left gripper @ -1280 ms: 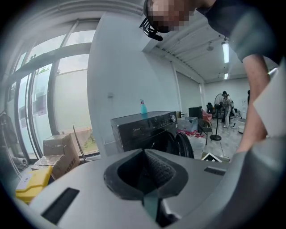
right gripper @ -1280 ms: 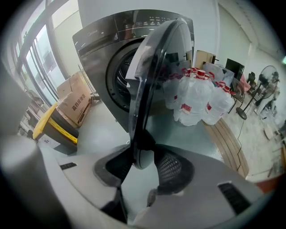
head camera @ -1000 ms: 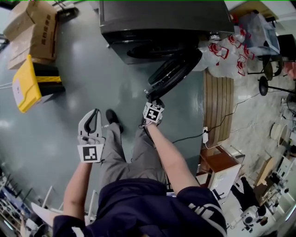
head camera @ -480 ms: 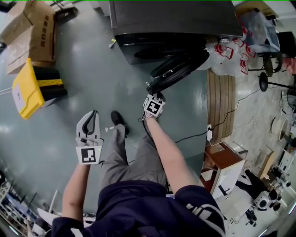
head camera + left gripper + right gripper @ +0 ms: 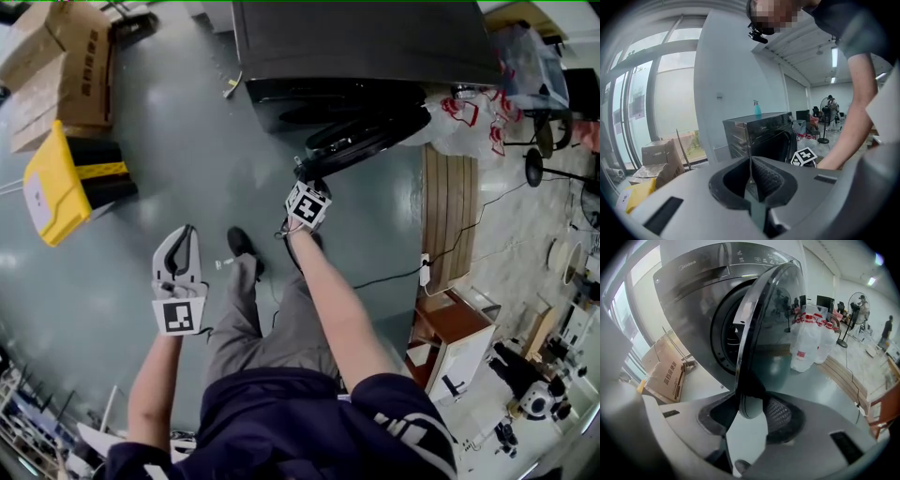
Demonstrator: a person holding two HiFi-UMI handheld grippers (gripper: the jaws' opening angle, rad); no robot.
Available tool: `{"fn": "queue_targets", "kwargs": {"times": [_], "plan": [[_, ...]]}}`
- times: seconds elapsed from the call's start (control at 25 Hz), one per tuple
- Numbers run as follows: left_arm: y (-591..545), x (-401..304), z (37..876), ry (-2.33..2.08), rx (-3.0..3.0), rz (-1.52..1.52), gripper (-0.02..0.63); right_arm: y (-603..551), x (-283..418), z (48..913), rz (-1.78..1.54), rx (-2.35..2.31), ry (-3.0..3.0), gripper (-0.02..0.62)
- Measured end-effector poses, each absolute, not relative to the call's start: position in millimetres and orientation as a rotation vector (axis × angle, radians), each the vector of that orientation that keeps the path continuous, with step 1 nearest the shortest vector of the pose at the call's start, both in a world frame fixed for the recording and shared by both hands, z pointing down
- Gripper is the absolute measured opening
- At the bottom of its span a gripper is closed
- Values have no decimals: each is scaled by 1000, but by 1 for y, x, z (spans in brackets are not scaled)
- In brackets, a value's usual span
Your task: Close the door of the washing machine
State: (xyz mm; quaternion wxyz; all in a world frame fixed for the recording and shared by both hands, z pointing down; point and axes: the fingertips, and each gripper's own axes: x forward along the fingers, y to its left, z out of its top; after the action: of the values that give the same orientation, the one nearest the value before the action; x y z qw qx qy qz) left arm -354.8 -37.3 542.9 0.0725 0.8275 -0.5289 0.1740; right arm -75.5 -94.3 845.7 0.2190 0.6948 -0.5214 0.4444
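Between the jaws of the right gripper (image 5: pixel 750 420), which have just been opening and stand apart, sits the rim of the door (image 5: pixel 759 329), swung partway out from the washer (image 5: pixel 366 37). Well to its left hangs the left gripper (image 5: pixel 751 174), jaws closed on nothing. Below lies a glossy grey-green floor (image 5: pixel 187 141), with boxes (image 5: pixel 56 66) and a yellow case (image 5: pixel 52 183) at one side, a wooden pallet (image 5: pixel 448 216), water bottles (image 5: pixel 808 345) and a black cable (image 5: pixel 384 278) at the other
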Motion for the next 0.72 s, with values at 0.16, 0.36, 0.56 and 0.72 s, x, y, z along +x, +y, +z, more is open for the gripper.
{"fn": "queue_targets", "kwargs": {"times": [0.16, 0.36, 0.56, 0.72], "plan": [[-42, -362, 545, -1599, 2472, 526, 34, -109, -84, 847, 1265, 1943, -1429, 181], [-47, -369, 546, -1613, 2462, 533, 34, -125, -92, 846, 1293, 1969, -1423, 183], [-51, -373, 550, -1617, 2451, 539, 34, -141, -98, 846, 1324, 1994, -1411, 184], [-52, -378, 553, -1618, 2450, 548, 34, -151, -103, 846, 1338, 2005, -1412, 189]]}}
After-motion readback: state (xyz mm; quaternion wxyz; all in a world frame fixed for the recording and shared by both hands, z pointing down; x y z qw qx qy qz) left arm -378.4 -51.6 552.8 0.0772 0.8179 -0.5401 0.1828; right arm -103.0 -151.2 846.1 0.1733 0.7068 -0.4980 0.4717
